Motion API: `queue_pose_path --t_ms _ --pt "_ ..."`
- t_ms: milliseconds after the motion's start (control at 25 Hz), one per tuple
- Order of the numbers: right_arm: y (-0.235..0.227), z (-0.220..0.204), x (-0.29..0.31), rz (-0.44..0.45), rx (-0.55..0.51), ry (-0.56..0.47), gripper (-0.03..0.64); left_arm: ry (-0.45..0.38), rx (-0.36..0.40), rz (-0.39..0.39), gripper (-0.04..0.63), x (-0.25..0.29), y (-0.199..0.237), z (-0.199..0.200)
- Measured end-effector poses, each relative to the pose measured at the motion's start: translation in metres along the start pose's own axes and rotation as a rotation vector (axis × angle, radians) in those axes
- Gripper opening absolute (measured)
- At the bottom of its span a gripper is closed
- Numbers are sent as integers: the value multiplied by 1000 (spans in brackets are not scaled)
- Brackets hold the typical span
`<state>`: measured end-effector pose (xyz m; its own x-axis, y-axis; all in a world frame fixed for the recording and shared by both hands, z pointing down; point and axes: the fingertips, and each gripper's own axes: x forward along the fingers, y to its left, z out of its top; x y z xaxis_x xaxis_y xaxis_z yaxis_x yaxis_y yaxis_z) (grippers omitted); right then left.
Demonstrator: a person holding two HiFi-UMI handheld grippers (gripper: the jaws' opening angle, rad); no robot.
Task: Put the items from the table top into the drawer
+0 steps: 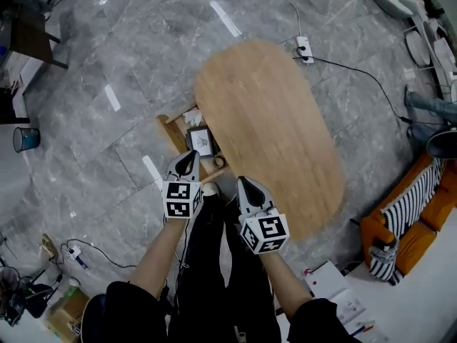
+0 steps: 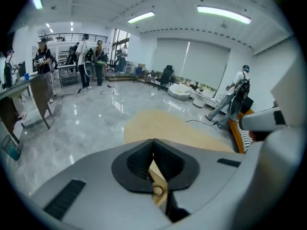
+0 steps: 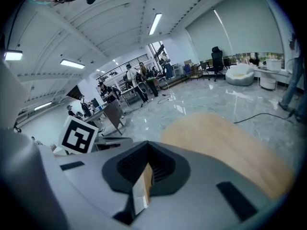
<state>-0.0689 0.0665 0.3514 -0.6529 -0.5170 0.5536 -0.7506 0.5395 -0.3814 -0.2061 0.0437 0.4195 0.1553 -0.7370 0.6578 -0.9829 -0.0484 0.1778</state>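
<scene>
**Head view:** The drawer stands open at the left edge of the oval wooden table top. It holds a black-framed picture, a white crumpled item on the picture's far side, and a small tape ring on its near side. The left gripper hangs over the drawer's near end. The right gripper is at the table's near-left rim.

**Left gripper view:** The jaws are pressed together with nothing between them. Through the slot under the pads, drawer wood and the tape ring show. The table lies ahead.

**Right gripper view:** The jaws meet at their tips and grip nothing. The table spreads ahead and to the right.
</scene>
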Motion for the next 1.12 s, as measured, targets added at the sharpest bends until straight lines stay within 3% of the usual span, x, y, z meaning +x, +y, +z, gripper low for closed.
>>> queue_pose_path --t_ms 280,600,880,1120 --pt "15 58 -42 -134 -18 -102 8 -120 105 -89 14 -67 -47 79" --pt "8 99 -111 -262 21 -228 8 -180 256 -247 14 -116 -132 138" --pt "5 99 -139 -296 16 -249 7 -146 311 -335 14 -133 -178 127" --pt "3 95 -152 -309 21 -254 8 -122 308 -354 14 -136 -188 116"
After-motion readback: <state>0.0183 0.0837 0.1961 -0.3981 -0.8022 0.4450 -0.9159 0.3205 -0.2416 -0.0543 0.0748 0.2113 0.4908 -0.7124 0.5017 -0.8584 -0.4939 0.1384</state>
